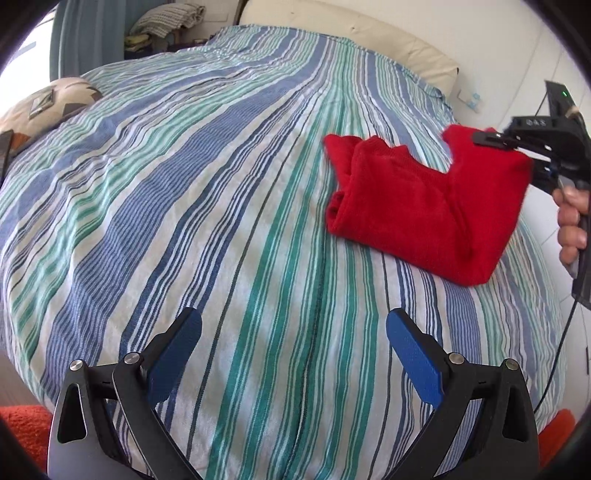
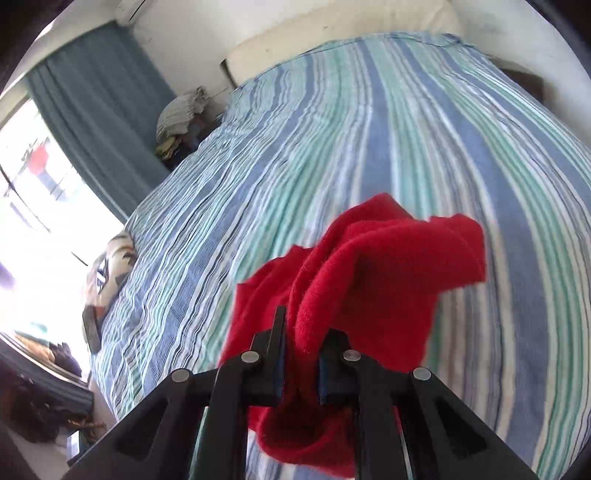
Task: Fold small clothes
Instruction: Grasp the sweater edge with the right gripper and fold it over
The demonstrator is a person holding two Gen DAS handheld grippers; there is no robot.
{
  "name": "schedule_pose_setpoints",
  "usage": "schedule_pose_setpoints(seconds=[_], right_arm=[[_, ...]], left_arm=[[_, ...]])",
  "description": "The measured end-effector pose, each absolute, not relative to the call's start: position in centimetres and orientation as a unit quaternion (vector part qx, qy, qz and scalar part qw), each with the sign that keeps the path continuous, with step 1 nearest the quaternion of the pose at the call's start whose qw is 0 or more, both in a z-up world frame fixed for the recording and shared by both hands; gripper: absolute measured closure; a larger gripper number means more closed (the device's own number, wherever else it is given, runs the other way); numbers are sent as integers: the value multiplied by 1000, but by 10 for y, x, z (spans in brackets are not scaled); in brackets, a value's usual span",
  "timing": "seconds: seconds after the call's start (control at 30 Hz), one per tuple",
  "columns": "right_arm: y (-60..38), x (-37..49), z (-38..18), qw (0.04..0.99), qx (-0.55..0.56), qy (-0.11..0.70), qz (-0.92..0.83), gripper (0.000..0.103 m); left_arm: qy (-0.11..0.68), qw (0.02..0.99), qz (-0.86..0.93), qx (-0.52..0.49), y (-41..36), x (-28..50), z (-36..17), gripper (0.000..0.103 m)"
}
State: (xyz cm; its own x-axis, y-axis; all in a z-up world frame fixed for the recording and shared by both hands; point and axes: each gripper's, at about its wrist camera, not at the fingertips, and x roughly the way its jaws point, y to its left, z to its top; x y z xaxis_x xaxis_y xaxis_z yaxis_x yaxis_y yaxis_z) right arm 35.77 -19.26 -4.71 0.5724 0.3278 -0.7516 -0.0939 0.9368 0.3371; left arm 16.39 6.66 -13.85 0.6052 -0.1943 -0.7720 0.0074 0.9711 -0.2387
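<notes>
A small red knitted garment lies partly on the striped bedspread at the right. Its right edge is lifted off the bed by my right gripper, whose black fingers are shut on the cloth. In the right wrist view the red garment bunches up between the two blue pads and hangs below them, blurred. My left gripper hovers over bare bedspread near the front edge, open wide, with nothing between its blue pads. It is well to the left of the garment.
A patterned cushion lies at the bed's left edge. A cream headboard runs along the far side. A pile of clothes sits beside a blue curtain. A hand grips the right tool's handle. Orange rug shows below the bed.
</notes>
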Motion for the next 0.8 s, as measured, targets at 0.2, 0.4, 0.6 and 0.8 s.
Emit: schedule_pose_setpoints(seconds=[0.2, 0.4, 0.6, 0.8], right_arm=[[-119, 389, -125, 802, 202, 532, 180, 73], [-159, 355, -108, 797, 285, 474, 243, 35], [-124, 326, -84, 857, -23, 472, 204, 43], [-62, 314, -164, 802, -187, 518, 232, 58]], left_arm=[[430, 894, -46, -120, 82, 162, -132, 3], [427, 890, -44, -155, 100, 162, -130, 3], [432, 881, -51, -188, 106, 167, -133, 3], [436, 880, -48, -181, 104, 165, -135, 3]])
